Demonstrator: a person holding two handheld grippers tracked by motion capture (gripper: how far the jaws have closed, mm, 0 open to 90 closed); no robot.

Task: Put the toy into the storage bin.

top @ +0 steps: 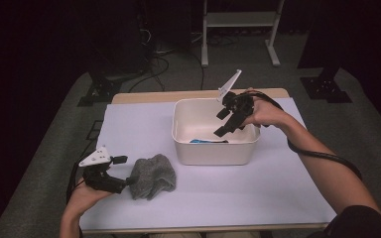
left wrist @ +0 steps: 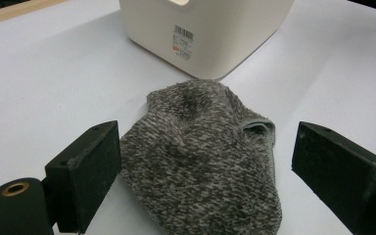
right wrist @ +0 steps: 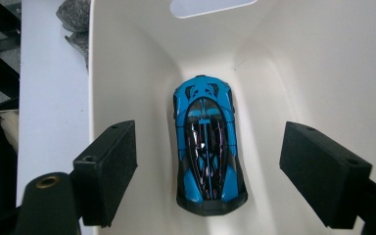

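Grey sock (left wrist: 203, 156) lies on the desk (top: 258, 188) between the left gripper's (top: 124, 171) released jaws, not yet gripped. Blue toy car (right wrist: 208, 147) already rests in the white bin (top: 213, 148); above it the right gripper (top: 226, 121) hangs with jaws wide and empty.

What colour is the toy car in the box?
The toy car is bright blue with black parts, clearest in the right gripper view.

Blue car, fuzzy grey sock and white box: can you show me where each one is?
Blue car (right wrist: 208, 147), right gripper view, on its dark roof.
Fuzzy grey sock (left wrist: 203, 156), left gripper view, on its knitted middle.
White box (top: 213, 152), high view, on its near outer wall.
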